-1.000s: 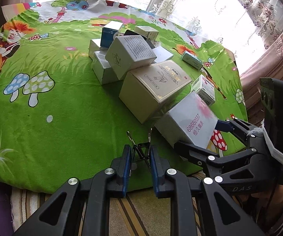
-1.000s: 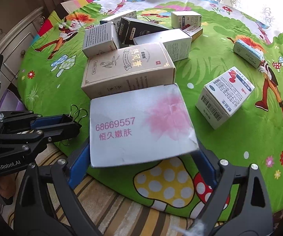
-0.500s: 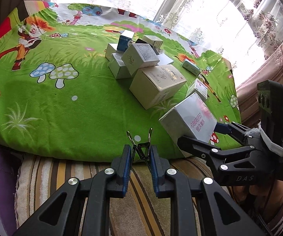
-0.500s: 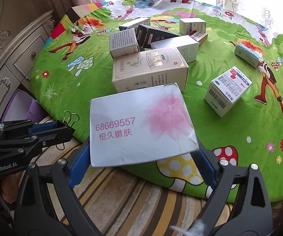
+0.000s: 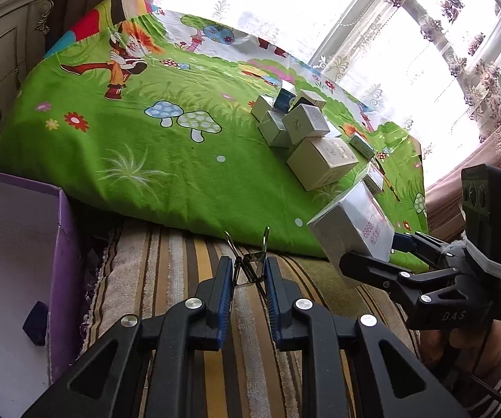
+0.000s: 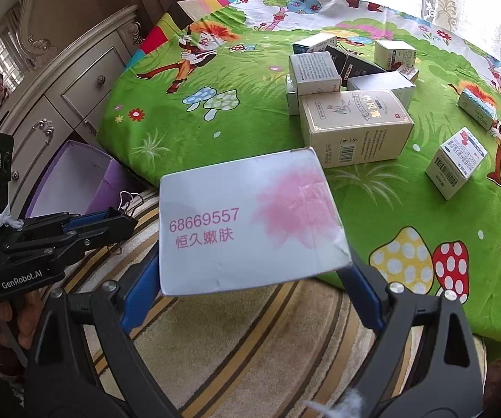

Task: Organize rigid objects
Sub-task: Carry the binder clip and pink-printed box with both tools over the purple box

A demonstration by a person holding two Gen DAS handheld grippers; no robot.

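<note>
Both your hands have drawn back off the green cover: the purple box (image 5: pixel 24 261) now shows low on the left. Your left gripper (image 5: pixel 248 275) is nearer it, fingers pinching the binder clip (image 5: pixel 250 261); your right gripper (image 6: pixel 250 271) clamps the white box (image 6: pixel 247 223) wide across its long axis.

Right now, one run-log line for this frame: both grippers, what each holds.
left gripper: shut on binder clip | right gripper: shut on white box | both off green cloth, near purple box
</note>
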